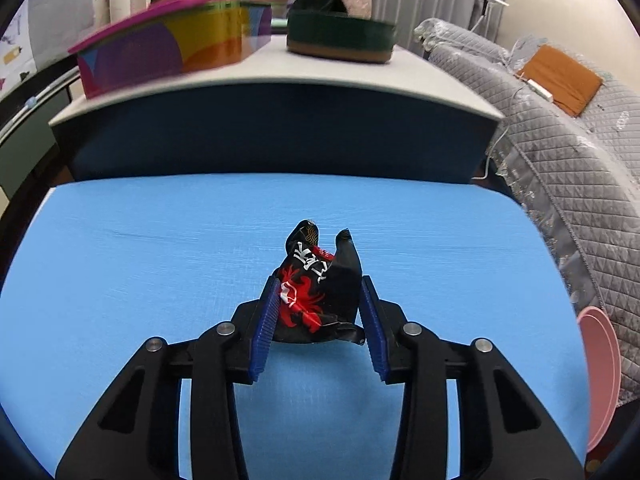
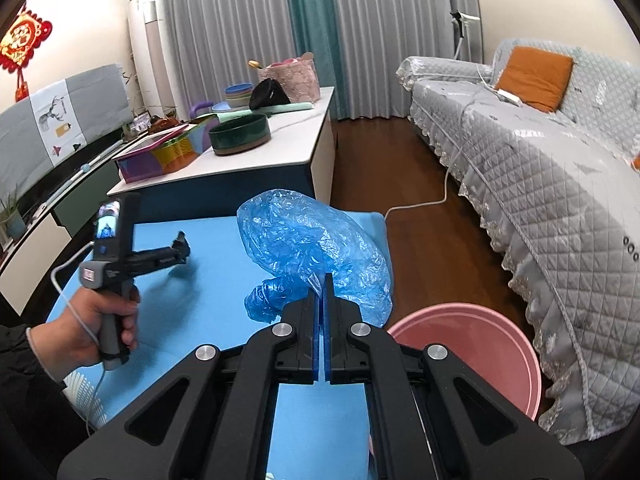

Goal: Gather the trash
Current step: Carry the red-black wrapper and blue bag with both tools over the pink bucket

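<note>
A crumpled black snack wrapper (image 1: 312,300) with red and white print sits on the blue mat (image 1: 160,264), and my left gripper (image 1: 320,282) has both blue pads against its sides. In the right wrist view, a hand (image 2: 80,336) holds that left gripper (image 2: 182,242) low over the mat (image 2: 192,292). My right gripper (image 2: 321,280) is shut on the edge of a crinkled blue plastic bag (image 2: 308,236), which bulges up ahead of its fingers. A pink bin (image 2: 472,344) stands on the floor just to the right of the bag, off the mat's edge.
Behind the mat is a white-topped table (image 2: 296,152) with a colourful box (image 1: 168,52), a dark green bowl (image 1: 340,36) and other items. A quilted grey sofa (image 2: 540,168) runs along the right. A white cable (image 2: 416,204) lies on the wooden floor. The pink bin (image 1: 600,368) shows at the right edge.
</note>
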The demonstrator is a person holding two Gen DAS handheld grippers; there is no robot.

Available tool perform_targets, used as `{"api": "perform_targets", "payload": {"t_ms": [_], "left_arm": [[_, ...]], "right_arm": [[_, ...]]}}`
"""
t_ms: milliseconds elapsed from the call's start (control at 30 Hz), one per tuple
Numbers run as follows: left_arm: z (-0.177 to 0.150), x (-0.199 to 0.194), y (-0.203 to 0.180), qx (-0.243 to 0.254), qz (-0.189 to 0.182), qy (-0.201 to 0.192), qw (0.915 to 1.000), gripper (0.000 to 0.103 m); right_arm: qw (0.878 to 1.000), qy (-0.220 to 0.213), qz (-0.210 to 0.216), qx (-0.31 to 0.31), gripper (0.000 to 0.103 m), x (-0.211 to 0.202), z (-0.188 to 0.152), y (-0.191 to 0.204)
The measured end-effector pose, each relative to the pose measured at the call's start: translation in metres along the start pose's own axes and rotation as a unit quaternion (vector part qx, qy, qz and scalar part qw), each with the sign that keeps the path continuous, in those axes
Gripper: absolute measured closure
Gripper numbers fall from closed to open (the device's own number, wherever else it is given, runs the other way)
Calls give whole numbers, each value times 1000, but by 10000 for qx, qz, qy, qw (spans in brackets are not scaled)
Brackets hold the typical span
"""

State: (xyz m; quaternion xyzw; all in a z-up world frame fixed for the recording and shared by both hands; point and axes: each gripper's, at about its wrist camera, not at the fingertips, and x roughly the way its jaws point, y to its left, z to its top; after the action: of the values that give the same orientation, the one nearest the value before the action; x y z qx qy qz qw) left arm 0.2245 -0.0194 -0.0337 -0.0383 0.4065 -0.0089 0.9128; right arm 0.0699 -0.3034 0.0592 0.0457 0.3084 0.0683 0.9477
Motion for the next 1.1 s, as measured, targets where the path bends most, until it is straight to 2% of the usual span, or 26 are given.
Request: {"api": "perform_targets", "payload": {"t_ms": [267,467,900,1100], "left_arm": [[0,-46,-3,31,-175,-304,9994,64],[-10,-75,-24,124,-399,-504,9979,64],[-18,-97,-78,462,-843,-641,9933,64],[-20,-106,-109,667,-1159,-706,9885,64]], "right_arm": [[9997,-154,-199,-19,102,-15,-9,-8],[9992,-249,-316,36,101,-29,-14,-16],[9969,-268,-688,271,101,-40,-22,-47],[9951,-235,-862,426,101,-44,-26,-64]]}}
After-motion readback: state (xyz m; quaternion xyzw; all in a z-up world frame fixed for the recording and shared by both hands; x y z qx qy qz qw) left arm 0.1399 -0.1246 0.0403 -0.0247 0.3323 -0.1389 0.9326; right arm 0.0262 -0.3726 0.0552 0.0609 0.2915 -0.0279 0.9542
